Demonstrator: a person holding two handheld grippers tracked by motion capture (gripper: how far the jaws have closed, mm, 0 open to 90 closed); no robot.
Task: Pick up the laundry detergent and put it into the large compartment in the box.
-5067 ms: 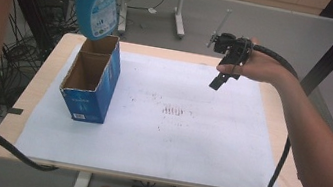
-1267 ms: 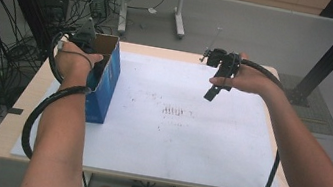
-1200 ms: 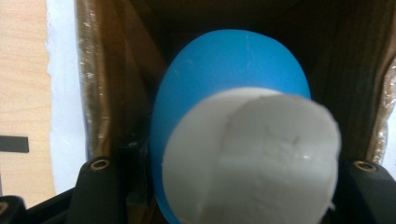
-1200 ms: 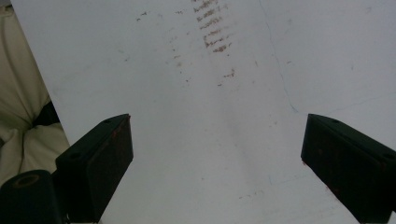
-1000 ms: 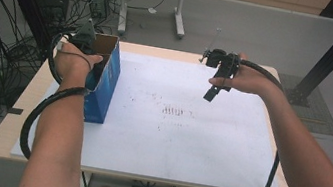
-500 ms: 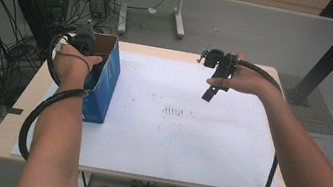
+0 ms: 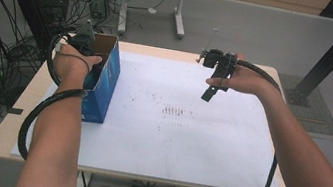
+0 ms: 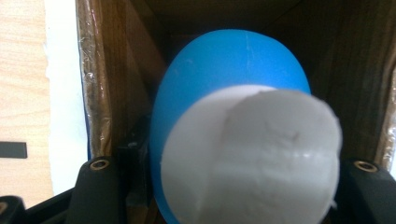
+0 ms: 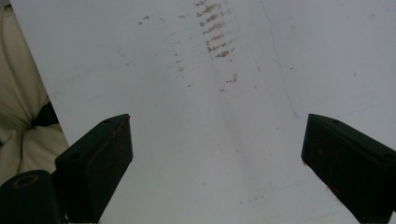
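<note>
Your left claw (image 7: pixel 89 61) grips the blue bag (image 8: pixel 224 93) inside the box (image 7: pixel 105 84) at the desk's (image 7: pixel 5 139) left edge; your right claw (image 9: pixel 215 154) hangs wide over open sheet (image 7: pixel 172 140).

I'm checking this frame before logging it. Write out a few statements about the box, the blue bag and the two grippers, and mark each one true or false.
1. The left gripper is shut on the blue bag inside the cardboard box. True.
2. The right gripper holds a bag too. False: its jaws stand wide apart with nothing between them.
3. The cardboard box stands at the left of the white sheet. True.
4. The box lies tipped on its side. False: it stands upright, open top up.
5. The right gripper rests on the box. False: it hangs above the sheet, well apart from the box.
</note>
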